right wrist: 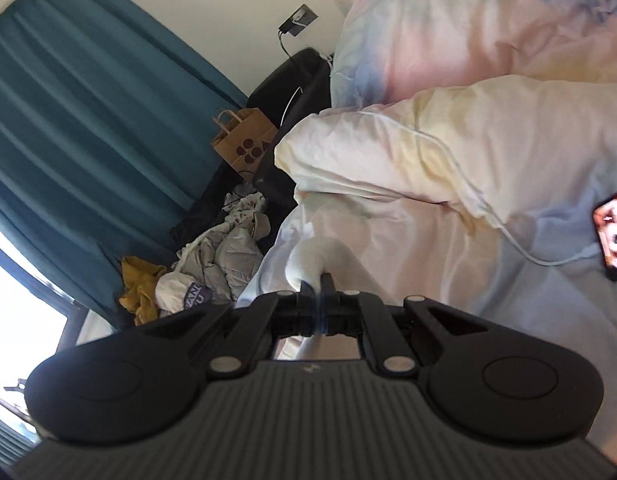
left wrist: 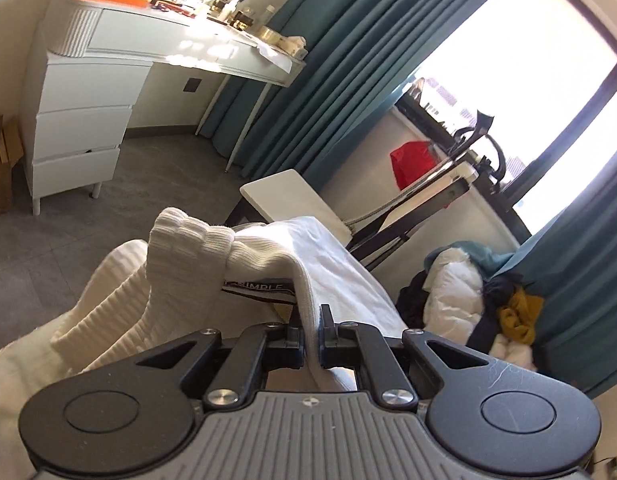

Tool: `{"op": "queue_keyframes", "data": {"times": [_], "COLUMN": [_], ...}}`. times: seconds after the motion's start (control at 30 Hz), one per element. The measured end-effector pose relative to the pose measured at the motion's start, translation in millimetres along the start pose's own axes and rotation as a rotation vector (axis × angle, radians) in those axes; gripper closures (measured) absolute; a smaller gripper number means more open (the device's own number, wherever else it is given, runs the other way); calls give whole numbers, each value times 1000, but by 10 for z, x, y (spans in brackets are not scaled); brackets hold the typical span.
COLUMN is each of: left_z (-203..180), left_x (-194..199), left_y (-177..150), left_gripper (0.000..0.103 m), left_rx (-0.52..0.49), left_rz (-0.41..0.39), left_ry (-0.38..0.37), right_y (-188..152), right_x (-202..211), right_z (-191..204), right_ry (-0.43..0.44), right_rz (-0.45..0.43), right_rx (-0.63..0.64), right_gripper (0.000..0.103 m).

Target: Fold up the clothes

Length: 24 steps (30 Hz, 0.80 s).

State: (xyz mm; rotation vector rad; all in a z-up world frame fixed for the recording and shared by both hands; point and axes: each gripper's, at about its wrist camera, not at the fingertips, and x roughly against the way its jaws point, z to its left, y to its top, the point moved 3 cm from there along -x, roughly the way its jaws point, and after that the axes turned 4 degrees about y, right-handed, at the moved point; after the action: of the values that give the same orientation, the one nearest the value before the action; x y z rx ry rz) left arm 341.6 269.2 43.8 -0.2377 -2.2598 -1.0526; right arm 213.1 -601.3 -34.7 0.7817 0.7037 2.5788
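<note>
In the left wrist view a white ribbed-knit garment (left wrist: 188, 248) with a black-and-white lettered band is lifted off the surface. My left gripper (left wrist: 311, 312) is shut on a fold of its edge, and the ribbed cuff bunches above and left of the fingers. In the right wrist view my right gripper (right wrist: 317, 280) is shut on a bunched corner of white garment cloth (right wrist: 312, 254), held up over the pastel bedding (right wrist: 448, 152). The rest of that cloth hangs below the jaws, hidden by the gripper body.
A white dresser (left wrist: 80, 120) with clutter on top, teal curtains (left wrist: 308, 80) and a bright window stand ahead on the left. A clothes pile (left wrist: 476, 300) lies by the curtain. A paper bag (right wrist: 244, 142), a laundry heap (right wrist: 212, 256) and a phone (right wrist: 614, 236) with a cable are near the bed.
</note>
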Motion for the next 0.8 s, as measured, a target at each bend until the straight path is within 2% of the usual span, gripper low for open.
{"op": "queue_keyframes", "data": {"times": [0.13, 0.23, 0.3, 0.37, 0.5, 0.53, 0.63, 0.67, 0.7, 0.73, 0.8], "left_z": [-185, -209, -209, -197, -160, -130, 18, 55, 89, 131, 253], "left_x": [-1021, -1572, -1820, -1917, -1867, -1807, -1487, -1334, -1186, -1016, -663], "left_y": [32, -19, -62, -107, -106, -99, -57, -46, -48, -56, -129], "left_gripper": [96, 96, 95, 94, 89, 82, 70, 58, 52, 44, 38], "left_rx": [-37, -54, -73, -89, -121, -114, -88, -88, -93, -99, -104], "left_rz": [57, 108, 137, 150, 171, 184, 190, 182, 174, 165, 155], "left_ry": [90, 137, 155, 160, 108, 80, -1, -23, -41, -64, -106], "right_y": [-344, -629, -797, -864, -805, -764, -628, -594, -565, -542, -518], "right_x": [-825, -1279, -1546, -1623, -1569, -1531, -1284, -1176, -1056, -924, -637], "right_z": [173, 198, 207, 183, 162, 148, 123, 114, 100, 79, -1], "right_ry": [-51, -84, -102, -96, -31, -1, 81, 93, 102, 109, 129], "right_rz": [44, 73, 89, 91, 135, 151, 193, 205, 212, 211, 201], "right_rx": [51, 136, 188, 220, 220, 199, 144, 137, 131, 128, 117], "right_gripper": [98, 98, 97, 97, 96, 96, 93, 90, 87, 80, 71]}}
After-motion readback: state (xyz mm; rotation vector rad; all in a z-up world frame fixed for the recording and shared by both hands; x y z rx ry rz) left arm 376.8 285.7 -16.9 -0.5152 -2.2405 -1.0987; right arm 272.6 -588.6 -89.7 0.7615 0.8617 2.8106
